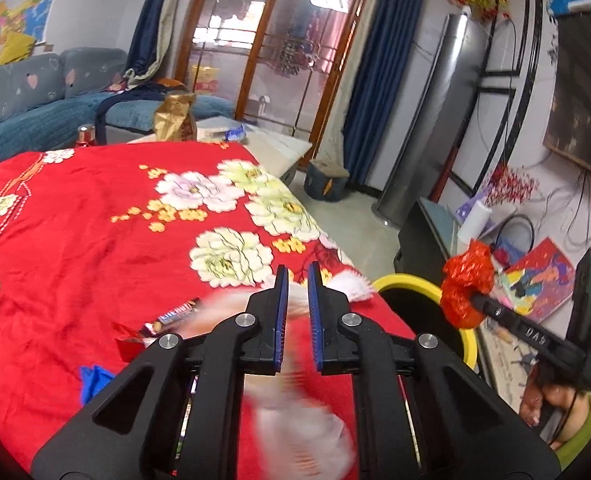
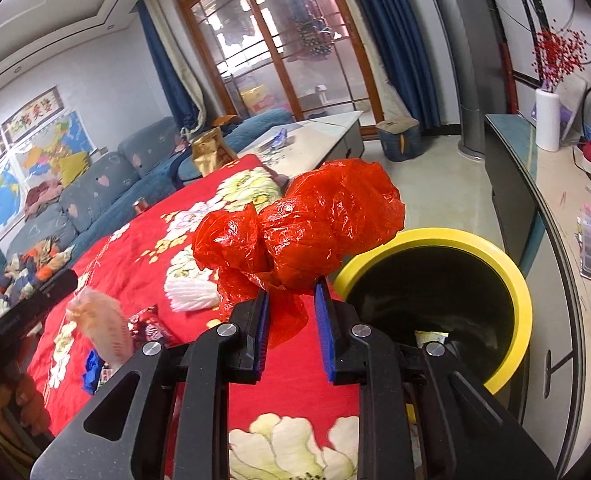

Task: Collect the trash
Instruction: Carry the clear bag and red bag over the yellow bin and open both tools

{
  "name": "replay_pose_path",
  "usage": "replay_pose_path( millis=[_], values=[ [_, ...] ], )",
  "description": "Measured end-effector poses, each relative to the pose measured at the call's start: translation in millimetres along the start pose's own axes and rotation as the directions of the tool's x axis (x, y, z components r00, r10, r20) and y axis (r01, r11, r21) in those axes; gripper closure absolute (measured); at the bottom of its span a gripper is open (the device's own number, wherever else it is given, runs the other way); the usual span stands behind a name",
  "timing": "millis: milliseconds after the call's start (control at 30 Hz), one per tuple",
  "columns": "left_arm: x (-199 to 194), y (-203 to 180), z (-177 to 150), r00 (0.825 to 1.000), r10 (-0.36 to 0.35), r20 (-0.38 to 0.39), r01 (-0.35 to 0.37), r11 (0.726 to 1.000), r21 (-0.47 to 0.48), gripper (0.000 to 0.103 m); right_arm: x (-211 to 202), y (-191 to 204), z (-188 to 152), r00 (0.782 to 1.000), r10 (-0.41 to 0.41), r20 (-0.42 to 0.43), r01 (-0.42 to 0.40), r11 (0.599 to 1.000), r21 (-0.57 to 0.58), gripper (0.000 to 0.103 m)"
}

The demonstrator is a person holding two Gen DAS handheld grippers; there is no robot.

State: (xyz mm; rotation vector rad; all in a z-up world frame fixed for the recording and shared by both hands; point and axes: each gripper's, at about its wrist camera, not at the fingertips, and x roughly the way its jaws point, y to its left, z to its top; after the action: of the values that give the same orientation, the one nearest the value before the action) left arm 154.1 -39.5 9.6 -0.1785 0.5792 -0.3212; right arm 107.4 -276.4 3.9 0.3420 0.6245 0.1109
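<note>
blurred foam net (image 1: 295, 412) hangs under left fingers (image 1: 281, 312).

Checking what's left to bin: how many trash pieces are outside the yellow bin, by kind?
Red bag: 1
Foam nets: 2
Snack wrapper: 1
Blue scrap: 1
Total: 5

my left gripper (image 1: 295, 280) fills the bottom of its frame: matte black plastic arms with triangular cutouts, four round silver screws, and ribbed blue pads (image 1: 281, 312) on both fingers. my right gripper (image 2: 291, 298) is built the same. at the lower right of the left frame i see white lettering on its black body and a green sleeve (image 1: 581, 436).
</note>
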Motion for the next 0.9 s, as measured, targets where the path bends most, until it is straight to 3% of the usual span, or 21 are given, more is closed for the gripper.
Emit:
replay_pose_path(
  millis=[233, 400, 433, 467, 533, 733, 900],
  values=[
    [26, -24, -13, 0.998, -0.03, -0.062, 0.032, 0.999, 0.036, 0.103, 3, -11, -1, 1.0, -0.008, -0.006, 0.008, 1.0, 0.025, 0.083],
    [21, -29, -13, 0.998, -0.037, -0.051, 0.039, 0.998, 0.039, 0.102, 4, -20, -2, 1.0, -0.008, -0.008, 0.009, 0.999, 0.049, 0.083],
    [18, -26, -13, 0.999, -0.023, -0.049, 0.024, 0.999, 0.039, 0.096, 5, -21, -2, 1.0, -0.008, -0.007, 0.009, 0.999, 0.05, 0.083],
    [17, -22, -14, 0.998, -0.004, -0.057, 0.006, 0.999, 0.031, 0.083, 6, -21, -2, 1.0, -0.007, -0.01, 0.008, 0.999, 0.052, 0.083],
    [14, -13, -17, 0.997, 0.017, -0.073, -0.017, 1.0, 0.004, 0.072, 8, -22, -4, 1.0, -0.006, -0.015, 0.007, 0.998, 0.058, 0.083],
    [5, 8, -42, 0.986, 0.088, -0.14, -0.093, 0.995, -0.03, 0.058, 13, -28, -6, 1.0, -0.008, -0.027, 0.01, 0.997, 0.076, 0.083],
    [8, 17, -67, 0.971, 0.069, -0.23, -0.089, 0.993, -0.079, 0.054, 16, -39, -5, 1.0, -0.02, -0.018, 0.021, 0.996, 0.083, 0.083]
  ],
)
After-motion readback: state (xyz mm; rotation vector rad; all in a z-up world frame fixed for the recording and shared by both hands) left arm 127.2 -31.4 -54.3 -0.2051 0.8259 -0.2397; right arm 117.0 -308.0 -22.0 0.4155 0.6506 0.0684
